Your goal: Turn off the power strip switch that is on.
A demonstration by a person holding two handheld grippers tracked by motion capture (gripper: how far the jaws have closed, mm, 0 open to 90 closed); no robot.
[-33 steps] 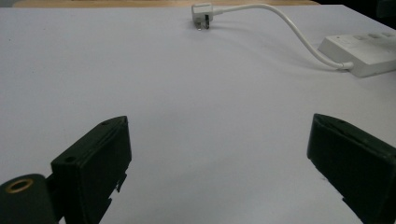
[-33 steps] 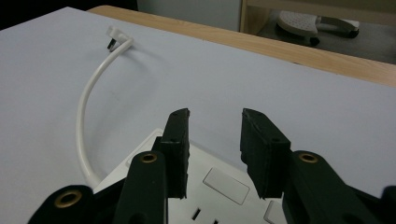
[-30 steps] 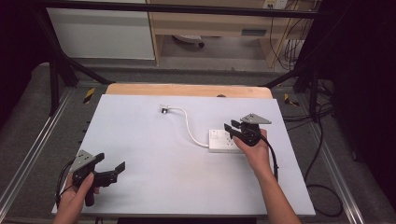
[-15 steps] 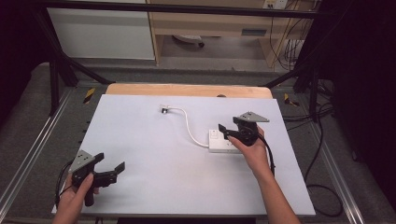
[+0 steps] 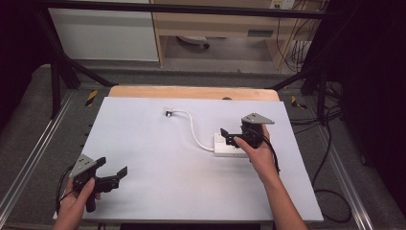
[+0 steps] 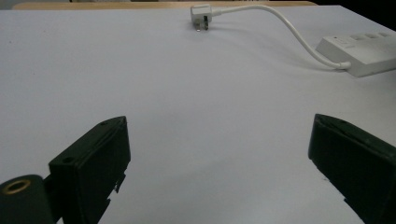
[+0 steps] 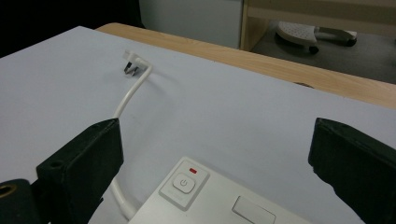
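A white power strip (image 5: 224, 147) lies right of the table's middle, and its white cable (image 5: 194, 129) curves up-left to a white plug (image 5: 168, 113) lying on the table. My right gripper (image 5: 229, 136) hovers open over the strip's left end. In the right gripper view the jaws straddle the end that carries the power button (image 7: 183, 183), and nothing sits between them (image 7: 215, 144). My left gripper (image 5: 113, 167) stands open near the front left corner, far from the strip. From the left gripper (image 6: 219, 144) I see the plug (image 6: 201, 10) and the strip (image 6: 362, 49) ahead.
The white tabletop (image 5: 143, 158) has a wooden strip (image 5: 191, 92) along its far edge. Metal rails (image 5: 28, 163) run down both sides. Black cables (image 5: 330, 191) hang off the right side. A cabinet and shelf stand beyond the table.
My right gripper has shifted a little left over the power strip's cable end. The left gripper has barely moved. Both stay open.
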